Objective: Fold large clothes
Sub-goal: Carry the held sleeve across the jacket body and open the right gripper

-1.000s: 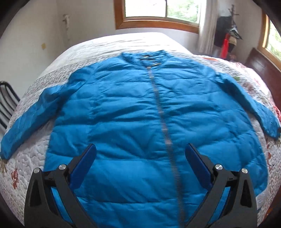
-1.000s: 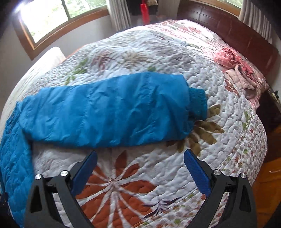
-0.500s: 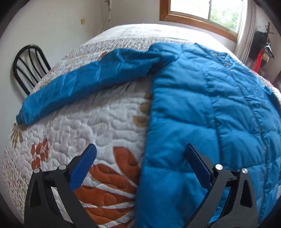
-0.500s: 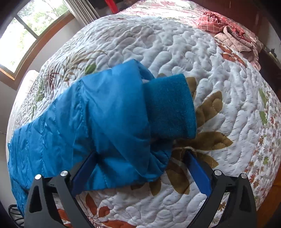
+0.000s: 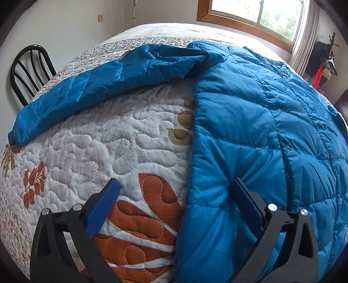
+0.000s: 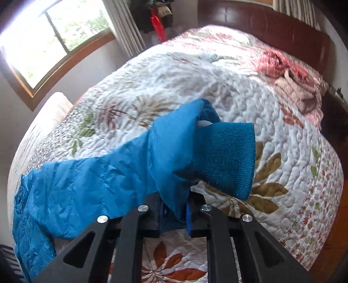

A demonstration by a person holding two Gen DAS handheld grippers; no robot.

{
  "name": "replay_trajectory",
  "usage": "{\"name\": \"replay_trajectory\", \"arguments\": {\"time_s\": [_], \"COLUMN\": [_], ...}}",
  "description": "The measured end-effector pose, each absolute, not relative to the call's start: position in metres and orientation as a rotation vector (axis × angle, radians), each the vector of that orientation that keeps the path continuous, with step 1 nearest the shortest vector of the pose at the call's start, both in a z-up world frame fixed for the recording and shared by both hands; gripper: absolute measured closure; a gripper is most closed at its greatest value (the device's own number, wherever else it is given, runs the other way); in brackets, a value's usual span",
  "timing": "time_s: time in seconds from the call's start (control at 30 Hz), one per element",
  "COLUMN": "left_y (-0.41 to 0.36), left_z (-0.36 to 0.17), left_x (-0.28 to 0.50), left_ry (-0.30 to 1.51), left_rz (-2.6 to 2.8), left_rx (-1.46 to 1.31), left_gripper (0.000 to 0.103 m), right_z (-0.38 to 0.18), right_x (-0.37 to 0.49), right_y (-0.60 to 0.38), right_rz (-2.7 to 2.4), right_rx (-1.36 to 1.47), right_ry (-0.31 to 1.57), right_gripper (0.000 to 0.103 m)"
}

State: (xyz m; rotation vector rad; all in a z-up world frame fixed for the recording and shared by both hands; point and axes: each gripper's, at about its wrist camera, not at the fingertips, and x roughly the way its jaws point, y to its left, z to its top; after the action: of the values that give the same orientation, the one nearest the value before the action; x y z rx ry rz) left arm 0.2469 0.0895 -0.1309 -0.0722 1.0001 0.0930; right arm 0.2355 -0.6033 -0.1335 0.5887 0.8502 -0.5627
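Right wrist view: the right gripper (image 6: 174, 214), jaws just closed, pinches the blue quilted jacket's (image 5: 250, 130) sleeve (image 6: 134, 165) by its knit cuff (image 6: 226, 159); the left gripper (image 5: 174, 200) gapes wide astride the jacket's side edge.

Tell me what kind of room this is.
Most likely a bedroom in a home: a bed under a floral quilt, a dark wooden headboard, a curtained window, and a blue jacket spread out for folding.

I can read no text, label, brand, number or sign anywhere in my two views, neither on the jacket (image 5: 271, 130) nor the quilt (image 5: 104, 139).
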Motion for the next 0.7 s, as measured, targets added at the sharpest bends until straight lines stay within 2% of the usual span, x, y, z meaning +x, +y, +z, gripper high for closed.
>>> {"name": "replay_trajectory", "arguments": {"time_s": [0.17,0.33,0.53,0.7], "left_y": [0.089,0.085,0.055,0.017], "left_z": [-0.117,-0.093,-0.066,-0.072], "left_x": [0.249,0.258,0.288,0.333], "left_ry": [0.994,0.953,0.905,0.924], "left_rz": [0.104,0.106,0.067,0.001], "left_rx": [-0.062,-0.06,-0.009,0.05], "left_gripper": [0.004,0.004,0.004,0.004], "right_z": [-0.086,-0.069,-0.086,-0.119], "right_x": [0.281,0.334,0.377,0.403], "right_y": [-0.51,-0.406,-0.306,-0.271], "right_rz": [-0.353,-0.105,0.096,0.127], "right_rx": [0.397,0.267,0.174,0.135], "right_ry": [0.784,0.771,0.836,0.928], "right_gripper": [0.089,0.089,0.089,0.089]}}
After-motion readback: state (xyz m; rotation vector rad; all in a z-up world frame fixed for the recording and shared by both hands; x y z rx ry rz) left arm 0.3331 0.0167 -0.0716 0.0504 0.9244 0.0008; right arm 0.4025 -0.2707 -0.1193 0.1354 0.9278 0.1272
